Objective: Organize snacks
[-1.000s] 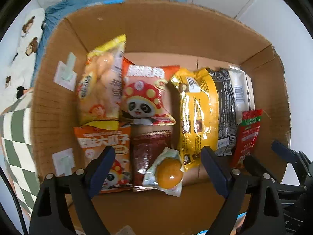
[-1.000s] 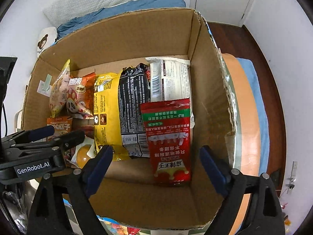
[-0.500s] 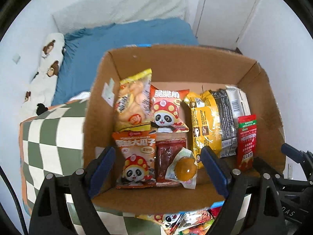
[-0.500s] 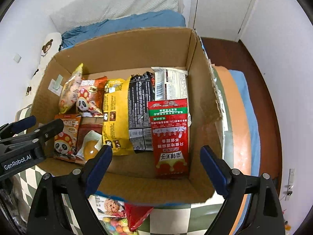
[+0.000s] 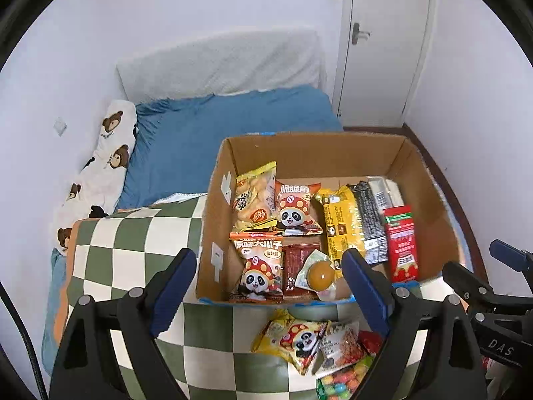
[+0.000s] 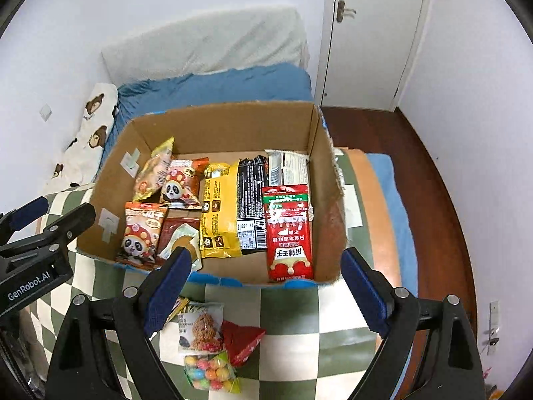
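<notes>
An open cardboard box [image 5: 313, 153] [image 6: 233, 126] on a green-and-white checkered cloth holds several snack packets laid flat: panda bags [image 5: 294, 208], a yellow pack [image 5: 339, 216], a red sachet [image 5: 399, 243] [image 6: 289, 233] and an orange jelly cup [image 5: 320, 275]. Loose snacks lie in front of the box: a yellow panda bag [image 5: 296, 338], a meat-floss pack [image 6: 200, 328], a red packet [image 6: 243, 340] and a candy bag [image 6: 210, 373]. My left gripper [image 5: 266, 286] and right gripper [image 6: 263, 286] are open, empty, above the box's near edge.
The checkered cloth [image 5: 140, 233] covers a raised surface beside a bed with a blue sheet [image 5: 216, 126] and a bear-print pillow [image 5: 106, 153]. A white door [image 6: 369, 33] and dark wood floor [image 6: 433, 166] lie to the right.
Both grippers have pulled back and up from inside the box. The whole box, the cloth and the loose snacks in front now show. Both stayed open.
</notes>
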The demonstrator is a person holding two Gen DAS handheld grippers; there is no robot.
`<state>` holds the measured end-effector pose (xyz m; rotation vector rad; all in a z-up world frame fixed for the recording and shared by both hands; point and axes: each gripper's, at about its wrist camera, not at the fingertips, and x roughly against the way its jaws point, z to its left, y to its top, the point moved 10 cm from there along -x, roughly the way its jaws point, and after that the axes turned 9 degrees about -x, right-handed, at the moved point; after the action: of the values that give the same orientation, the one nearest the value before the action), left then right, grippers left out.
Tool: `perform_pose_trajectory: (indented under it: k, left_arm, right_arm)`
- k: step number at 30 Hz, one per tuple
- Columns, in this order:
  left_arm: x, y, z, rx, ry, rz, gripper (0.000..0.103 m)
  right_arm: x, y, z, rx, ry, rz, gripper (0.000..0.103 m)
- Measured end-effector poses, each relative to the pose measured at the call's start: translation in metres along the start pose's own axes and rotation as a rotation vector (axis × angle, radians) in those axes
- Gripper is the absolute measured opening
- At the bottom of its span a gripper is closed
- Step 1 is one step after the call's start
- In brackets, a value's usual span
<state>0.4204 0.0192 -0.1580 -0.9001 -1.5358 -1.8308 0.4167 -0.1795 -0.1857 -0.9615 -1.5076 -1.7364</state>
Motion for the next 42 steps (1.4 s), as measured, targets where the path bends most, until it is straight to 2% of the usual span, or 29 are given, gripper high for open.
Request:
perform_pose_trajectory:
  k: [9, 15, 18, 22, 25, 28, 32, 35, 38, 40, 41, 42]
  left_arm:
    - [0.048, -0.016, -0.005, 0.008, -0.026, -0.058, 0.089]
    - [0.045, -0.049, -0.005, 0.025, -0.022, -0.008, 0.089]
    - [0.025, -0.079, -0.001, 0.036, -0.004, 0.066, 0.089]
    - [-0.012, -0.131, 0.007, 0.079, 0.005, 0.211, 0.089]
    - [-0.035, -0.165, 0.012, 0.081, 0.036, 0.293, 0.089]
    - [-0.045, -0.187, 0.016, 0.132, 0.009, 0.357, 0.089]
    - [-0.049, -0.187, 0.022, 0.19, -0.019, 0.372, 0.089]
    - [-0.053, -0.175, 0.021, 0.215, -0.049, 0.374, 0.089]
    - [-0.062, -0.161, 0.014, 0.232, -0.084, 0.385, 0.089]
    - [-0.072, -0.151, 0.005, 0.227, -0.103, 0.397, 0.089]
    - [-0.077, -0.149, 0.0, 0.225, -0.115, 0.408, 0.089]
    - [-0.084, -0.146, -0.008, 0.229, -0.142, 0.423, 0.089]
  right_arm:
    - [0.057, -0.016, 0.001, -0.008, 0.038, -0.078, 0.093]
    - [0.065, -0.04, 0.002, -0.048, 0.085, -0.04, 0.093]
    - [0.046, -0.065, -0.003, -0.076, 0.096, 0.029, 0.093]
    - [0.001, -0.11, -0.013, -0.145, 0.112, 0.176, 0.093]
    - [-0.039, -0.151, -0.018, -0.236, 0.146, 0.31, 0.093]
    - [-0.076, -0.195, -0.014, -0.396, 0.207, 0.458, 0.093]
    - [-0.102, -0.227, 0.002, -0.566, 0.254, 0.556, 0.093]
    - [-0.117, -0.234, 0.009, -0.64, 0.213, 0.561, 0.093]
    - [-0.127, -0.236, 0.012, -0.645, 0.14, 0.542, 0.092]
    - [-0.13, -0.236, 0.012, -0.629, 0.106, 0.524, 0.084]
    - [-0.13, -0.236, 0.01, -0.602, 0.08, 0.512, 0.072]
    - [-0.129, -0.237, 0.01, -0.572, 0.067, 0.503, 0.071]
